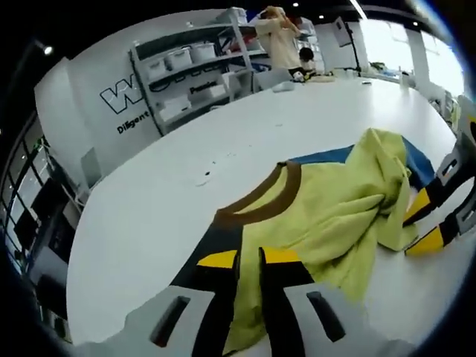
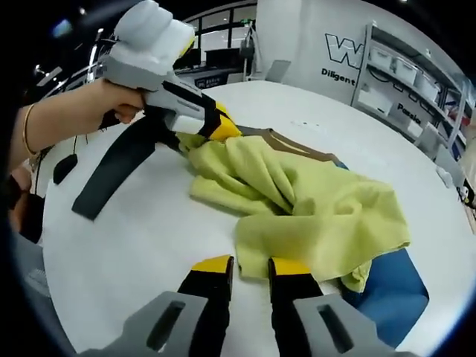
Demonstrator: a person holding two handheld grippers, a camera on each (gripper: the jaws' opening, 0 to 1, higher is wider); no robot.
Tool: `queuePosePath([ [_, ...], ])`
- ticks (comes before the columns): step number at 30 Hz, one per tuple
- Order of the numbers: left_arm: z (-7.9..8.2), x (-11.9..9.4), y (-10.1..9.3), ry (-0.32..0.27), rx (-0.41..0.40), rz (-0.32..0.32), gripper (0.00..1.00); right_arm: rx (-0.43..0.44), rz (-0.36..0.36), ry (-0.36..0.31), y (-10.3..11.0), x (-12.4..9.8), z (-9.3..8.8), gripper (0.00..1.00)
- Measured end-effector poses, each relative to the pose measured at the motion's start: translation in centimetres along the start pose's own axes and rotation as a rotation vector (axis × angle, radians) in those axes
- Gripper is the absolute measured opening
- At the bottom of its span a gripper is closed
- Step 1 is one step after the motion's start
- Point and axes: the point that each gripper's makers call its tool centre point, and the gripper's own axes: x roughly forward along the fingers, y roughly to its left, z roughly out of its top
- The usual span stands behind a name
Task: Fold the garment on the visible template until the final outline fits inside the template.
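Lying rumpled on the white table, the yellow-green garment is what I'm working on, with its brown collar turned toward my left side and the cloth heaped in soft folds rather than flat. Under it peeks the blue template, showing at the far edge in my left gripper view and at the near corner in my right gripper view. As it sits, the shirt is bunched over the blue sheet, so I judge the folding is far from settled.

My left gripper has its yellow-tipped jaws drawn close on the hem near the collar; in the right gripper view I can see those tips buried in the cloth's edge, so I take it to be pinching the garment there. Holding that edge gives me a fixed point to pull the wrinkles out against.

My right gripper sits just short of the near edge of the cloth, jaws narrowly parted with nothing between them, lined up as if to take that edge.

Further out, shelving with white bins stands by a wall with lettering, and a person stands at the far end of the table.
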Motion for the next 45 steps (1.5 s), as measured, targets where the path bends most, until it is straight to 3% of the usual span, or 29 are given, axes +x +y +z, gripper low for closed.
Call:
queuePosePath([
  [7,0.7,-1.7,-1.1,-0.055,-0.012,-0.047,0.38,0.005,0.002,0.004,-0.1,0.1,0.1,0.13],
  [9,1.1,-2.4,-1.6,-0.071,-0.010,-0.064,0.42,0.050,-0.003,-0.005,-0.3,0.1,0.1,0.12],
  [12,2.0,-3.5,-3.0,-0.115,0.032,-0.101,0.53,0.066,0.007,-0.008,-0.4,0.0,0.2,0.12],
  [14,2.2,-4.0,-3.7,-0.124,0.062,-0.116,0.54,0.063,0.009,-0.008,-0.3,0.0,0.2,0.12],
  [18,1.8,-4.6,-5.3,-0.124,0.116,-0.134,0.50,0.044,0.005,-0.008,-0.2,0.0,0.1,0.12],
  [21,1.8,-5.0,-6.2,-0.162,0.153,-0.133,0.47,0.007,-0.002,-0.009,-0.1,0.0,0.1,0.12],
  [24,0.9,-4.7,-7.3,-0.142,0.196,-0.153,0.45,-0.006,-0.009,-0.015,-0.1,0.0,0.0,0.12],
  [27,-0.7,-4.2,-8.2,-0.086,0.221,-0.174,0.42,0.000,-0.006,-0.019,-0.1,0.0,0.0,0.12],
  [30,-1.6,-3.6,-8.8,-0.057,0.212,-0.194,0.37,-0.005,0.002,-0.009,-0.1,-0.2,-0.1,0.11],
  [34,-2.5,-2.9,-8.7,-0.022,0.224,-0.175,0.30,-0.008,0.000,-0.014,-0.1,-0.2,-0.1,0.10],
  [42,-2.5,-2.2,-8.1,-0.029,0.173,-0.157,0.20,-0.058,-0.001,0.000,-0.3,-0.3,-0.1,0.04],
  [45,-2.2,-2.3,-8.1,-0.042,0.159,-0.163,0.11,-0.078,-0.020,0.011,-0.7,-0.4,-0.3,0.00],
])
